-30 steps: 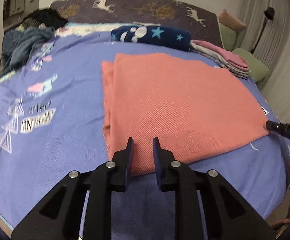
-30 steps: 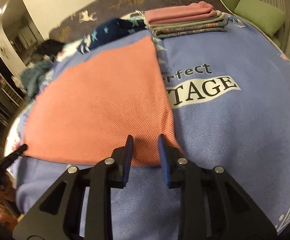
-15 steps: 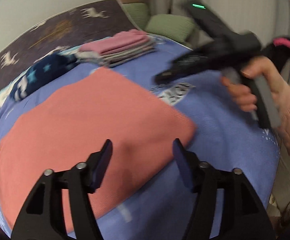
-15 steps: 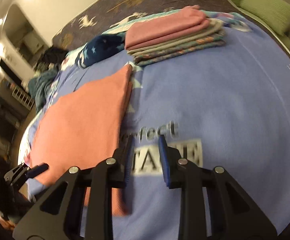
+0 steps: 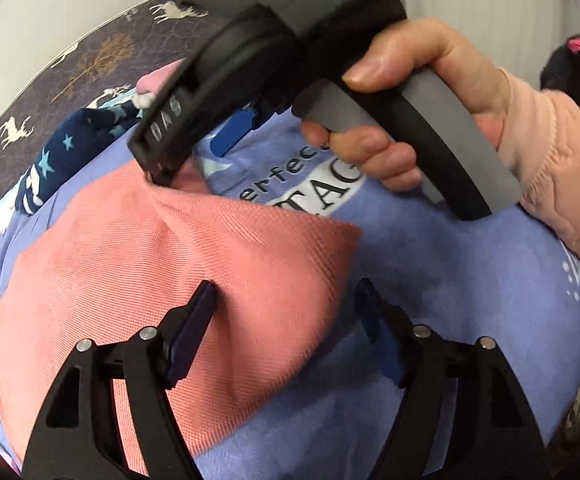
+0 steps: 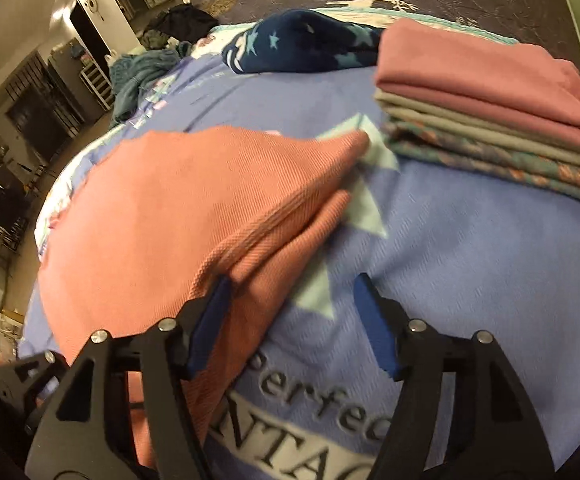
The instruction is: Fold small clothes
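Note:
A salmon cloth [image 5: 162, 264] lies folded on the lilac bedspread [image 5: 469, 280]. My left gripper [image 5: 286, 296] hangs over its near right corner, jaws opening wide, the cloth under them and no pad pressing on it. In the right wrist view my right gripper [image 6: 293, 284] straddles the doubled right edge of the salmon cloth [image 6: 178, 200]. Its jaws are opening too, and its left finger is over the fabric without gripping it. The left wrist view shows a hand [image 5: 409, 76] holding that gripper by its handle above the cloth's far corner.
A stack of folded clothes [image 6: 489, 100], pink on top, sits at the back right of the bed. A navy star-print garment [image 6: 301, 48] lies behind the cloth. Crumpled teal clothes [image 6: 138, 76] lie at the bed's far left. A pink sleeve [image 5: 561, 184] crosses the right side.
Both grippers left the cloth's near edge with narrow jaws and swung to its right side. The left opened first, the right in the last half second. The right hand now fills the left view.

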A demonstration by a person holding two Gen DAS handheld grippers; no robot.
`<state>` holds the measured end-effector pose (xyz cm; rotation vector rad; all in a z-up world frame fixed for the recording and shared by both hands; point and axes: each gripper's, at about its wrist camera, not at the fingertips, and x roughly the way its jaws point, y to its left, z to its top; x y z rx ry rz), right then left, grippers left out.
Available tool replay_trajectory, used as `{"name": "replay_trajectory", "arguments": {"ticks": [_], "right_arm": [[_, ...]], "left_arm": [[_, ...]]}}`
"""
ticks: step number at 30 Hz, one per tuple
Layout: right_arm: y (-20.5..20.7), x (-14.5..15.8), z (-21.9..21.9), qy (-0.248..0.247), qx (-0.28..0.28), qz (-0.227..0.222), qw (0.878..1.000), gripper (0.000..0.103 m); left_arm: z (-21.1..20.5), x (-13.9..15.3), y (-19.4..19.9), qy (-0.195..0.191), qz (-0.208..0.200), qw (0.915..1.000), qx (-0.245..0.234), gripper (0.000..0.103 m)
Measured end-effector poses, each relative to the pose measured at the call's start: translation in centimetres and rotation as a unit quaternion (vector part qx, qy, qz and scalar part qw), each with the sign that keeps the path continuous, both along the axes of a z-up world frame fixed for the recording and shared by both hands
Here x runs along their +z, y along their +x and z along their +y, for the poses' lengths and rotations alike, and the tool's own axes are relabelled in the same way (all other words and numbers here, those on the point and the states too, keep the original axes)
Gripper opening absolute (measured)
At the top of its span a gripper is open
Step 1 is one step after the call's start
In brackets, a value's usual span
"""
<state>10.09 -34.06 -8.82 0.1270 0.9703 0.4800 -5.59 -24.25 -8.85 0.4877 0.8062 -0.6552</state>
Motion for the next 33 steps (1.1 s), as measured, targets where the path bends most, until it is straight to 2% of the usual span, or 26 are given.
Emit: {"name": "replay_trajectory", "arguments": {"ticks": [1, 3, 4, 5, 6, 8, 9, 13, 15, 17, 18, 19, 22, 23, 24, 25, 26, 28, 30, 33], "right_arm": [[0.4, 0.0, -0.2, 0.015, -0.006, 0.0, 1.0, 0.065], [1.1, -0.1, -1.2, 0.053, -0.029, 0.008, 0.998, 0.06], [1.5, -0.3, -1.8, 0.074, -0.042, 0.015, 0.996, 0.058], [1.7, -0.4, -2.4, 0.088, -0.051, 0.022, 0.995, 0.051], [2.1, -0.7, -3.1, 0.109, -0.062, 0.033, 0.992, 0.041], [2.6, -1.2, -3.9, 0.135, -0.073, 0.052, 0.987, 0.026], [2.8, -1.5, -4.2, 0.146, -0.078, 0.061, 0.984, 0.025], [3.1, -1.6, -4.2, 0.148, -0.09, 0.072, 0.982, 0.024], [3.4, -1.3, -3.9, 0.136, -0.096, 0.069, 0.984, 0.032], [4.0, -1.2, -3.4, 0.132, -0.097, 0.069, 0.984, 0.032], [4.3, -1.1, -3.0, 0.132, -0.095, 0.066, 0.984, 0.015], [4.4, -0.8, -2.8, 0.132, -0.099, 0.058, 0.985, 0.004], [3.8, 0.7, -3.2, 0.132, -0.111, 0.011, 0.985, 0.005], [4.2, 0.2, -3.2, 0.1, -0.123, 0.011, 0.987, 0.003], [4.5, -0.5, -3.1, 0.077, -0.13, 0.015, 0.988, 0.003], [4.9, -1.5, -3.0, 0.049, -0.141, 0.02, 0.989, 0.0], [4.9, -2.3, -3.3, 0.045, -0.143, 0.016, 0.989, 0.0], [4.2, -2.0, -4.1, 0.073, -0.146, 0.013, 0.986, 0.0], [2.7, -0.5, -4.2, 0.068, -0.138, 0.002, 0.988, 0.001], [-1.4, 1.9, -3.3, 0.081, -0.076, -0.027, 0.993, 0.004]], "left_arm": [[0.1, 0.0, 0.1, -0.003, 0.0, 1.0, 0.005, 0.066], [0.5, 0.3, 0.5, -0.006, -0.003, 0.9997, 0.022, 0.038], [0.8, 0.4, 0.7, -0.008, -0.001, 0.9996, 0.028, 0.03], [1.0, 0.5, 1.0, -0.014, 0.003, 0.9993, 0.035, 0.015], [1.5, 0.8, 1.2, -0.023, 0.009, 0.9988, 0.043, 0.01], [2.2, 1.3, 1.6, -0.042, 0.019, 0.9976, 0.051, 0.008], [2.4, 1.5, 1.6, -0.049, 0.02, 0.9972, 0.053, 0.008], [2.8, 2.2, 0.8, -0.052, 0.005, 0.9977, 0.044, 0.007], [2.5, 2.2, 0.5, -0.054, 0.004, 0.9978, 0.039, 0.007], [2.0, 2.1, 0.4, -0.055, 0.001, 0.9978, 0.037, 0.007], [1.9, 2.2, 0.4, -0.063, 0.007, 0.9976, 0.03, 0.004], [1.6, 2.3, 0.2, -0.075, 0.016, 0.997, 0.012, 0.004], [0.5, 1.6, -0.6, -0.05, -0.003, 0.9986, -0.019, 0.004], [-0.1, 0.5, -0.6, -0.035, 0.011, 0.999, -0.027, 0.004], [-0.7, -0.5, -1.0, -0.016, 0.006, 0.9995, -0.027, 0.004], [-1.1, -0.7, -1.7, -0.003, -0.019, 0.9993, -0.031, 0.004], [-1.2, -0.5, -2.2, 0.002, -0.029, 0.9989, -0.036, 0.005], [-1.1, -0.2, -2.6, -0.005, -0.032, 0.9985, -0.044, 0.01], [-0.8, 0.0, -3.0, -0.014, -0.025, 0.9983, -0.05, 0.016], [-0.1, 0.8, -4.0, -0.048, -0.009, 0.9961, -0.073, 0.02]]}}
